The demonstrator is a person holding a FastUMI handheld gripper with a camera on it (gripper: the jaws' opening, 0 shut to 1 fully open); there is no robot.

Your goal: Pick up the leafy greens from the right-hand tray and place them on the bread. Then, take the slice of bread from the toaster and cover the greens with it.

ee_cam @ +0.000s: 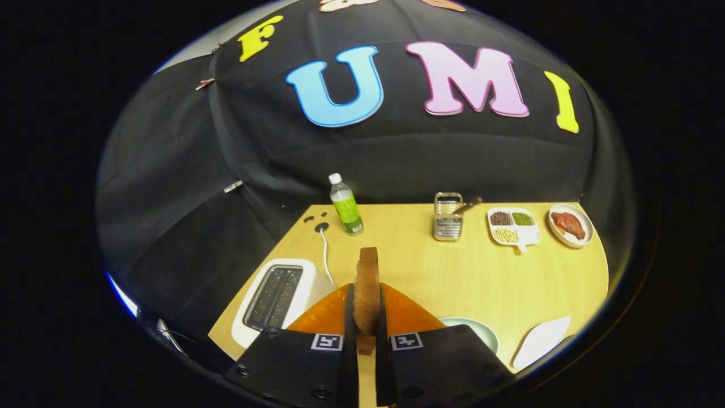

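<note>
**Bread slice gripped on edge, clear of toaster; target plate lies low and to the right**

The wooden table [453,272] carries the work. The white toaster [276,300] stands just left of the fingers, its slots dark and, as far as can be seen, empty. A pale green plate [481,334] sits just right of the fingers, mostly hidden behind the gripper body; whether bread and greens already lie on it cannot be told. A white tray [541,340] lies further right, near the table's edge.

Relation governing the next move: the plate lies to the right of and below the held slice, so the judgement is that the slice must travel right and be laid flat.

The bread slice [367,294] stands upright on edge between the fingers, long axis running up and away from them, crust outward.

The gripper [366,323] is closed on the slice; both fingers [349,323] press its faces with a narrow gap between them.

Beyond, well apart: a green bottle [346,207], a metal rack [448,218], a divided dish [513,225] and a plate of meat [570,225].
</note>
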